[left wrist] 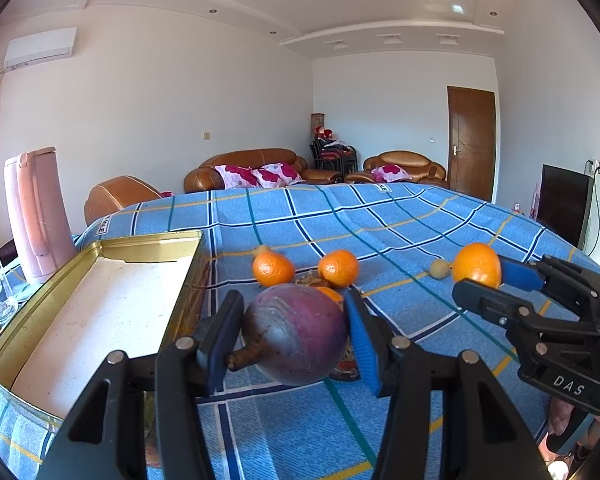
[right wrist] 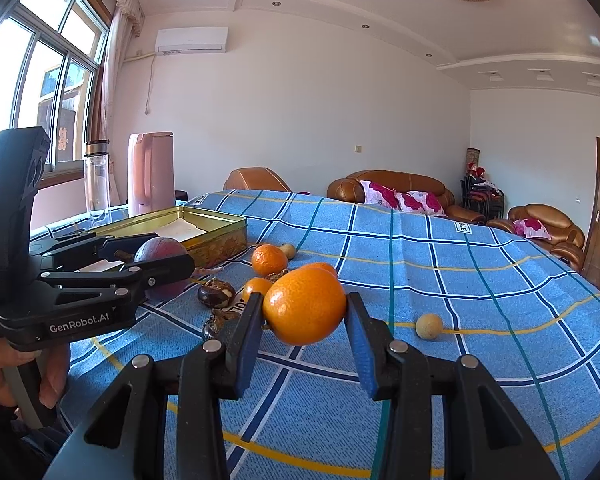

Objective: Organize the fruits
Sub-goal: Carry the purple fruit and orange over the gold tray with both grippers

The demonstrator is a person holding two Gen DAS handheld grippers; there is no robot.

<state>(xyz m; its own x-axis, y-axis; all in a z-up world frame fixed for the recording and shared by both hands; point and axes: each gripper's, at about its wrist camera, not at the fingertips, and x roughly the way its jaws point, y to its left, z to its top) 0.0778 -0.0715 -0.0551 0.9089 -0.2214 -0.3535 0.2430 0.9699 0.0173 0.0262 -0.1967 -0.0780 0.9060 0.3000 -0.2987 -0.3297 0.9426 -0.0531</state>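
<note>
One gold tin (left wrist: 100,300) in left wrist view, only a pale liner inside. Left gripper (left wrist: 294,336) clamps a purple fruit (left wrist: 296,332) above the blue checked cloth (left wrist: 380,216), just right of the tin; two tangerines (left wrist: 273,268) beyond.

Right wrist view: right gripper (right wrist: 305,310) pinches an orange (right wrist: 305,306) off the cloth, angled slightly down. Person's hand (right wrist: 28,368) grips the left tool's handle.

Bright daylight floods in from the window (right wrist: 48,76) (blown out white); glare patches sit on the ceiling (left wrist: 456,8). Both views sharp, with strong fisheye bending and 4 dark corners.
</note>
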